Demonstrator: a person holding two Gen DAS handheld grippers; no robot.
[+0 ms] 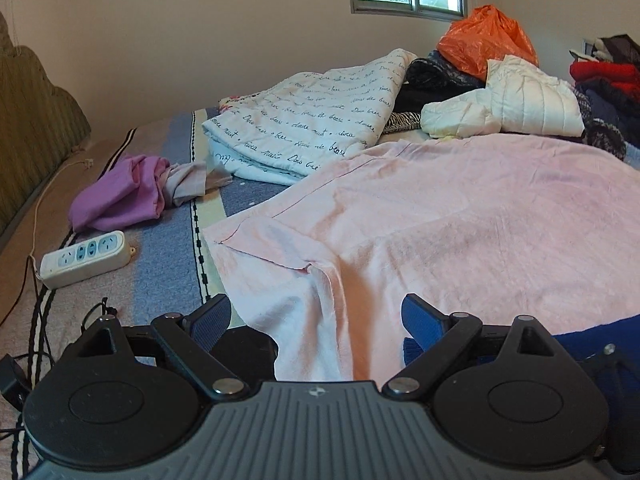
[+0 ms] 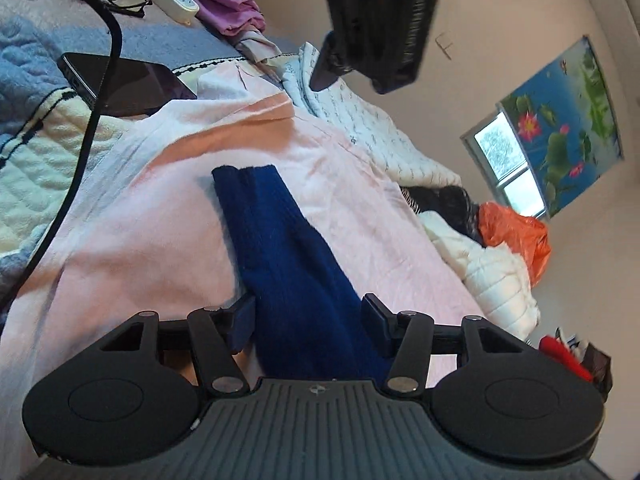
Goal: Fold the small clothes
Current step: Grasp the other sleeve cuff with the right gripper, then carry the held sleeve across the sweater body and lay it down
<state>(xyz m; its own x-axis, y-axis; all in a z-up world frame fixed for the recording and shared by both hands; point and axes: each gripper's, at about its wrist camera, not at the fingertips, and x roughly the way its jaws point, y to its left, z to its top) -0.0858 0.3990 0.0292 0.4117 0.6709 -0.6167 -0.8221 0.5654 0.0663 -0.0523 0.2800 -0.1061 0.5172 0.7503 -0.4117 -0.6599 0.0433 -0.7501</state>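
Left wrist view: left hand-held gripper [image 1: 316, 320] spread wide above the pink cloth [image 1: 460, 220] on the bed [image 1: 168, 276], pinching nothing. One power strip [image 1: 86, 258], one purple garment [image 1: 120, 194].

Right wrist view: right hand-held gripper [image 2: 308, 320] half spread, one blue garment [image 2: 288, 256] lying between its fingers on the pink cloth; contact unclear. One phone [image 2: 124, 82].

Pale pink cloth [image 1: 460, 216] over a quilt [image 1: 168, 264] banded in blue, cream and beige with black dashed stripes. Navy blue knit garment [image 2: 288, 264] on the pink. Purple garment [image 1: 120, 192], white power strip [image 1: 86, 258] with pale blue sockets. White blanket [image 1: 320, 120] with black handwritten lettering. Orange plastic bag [image 1: 486, 40], cream quilted jacket [image 1: 516, 100], red knitwear [image 1: 604, 74]. Black gripper frames with blue pads [image 1: 424, 316].
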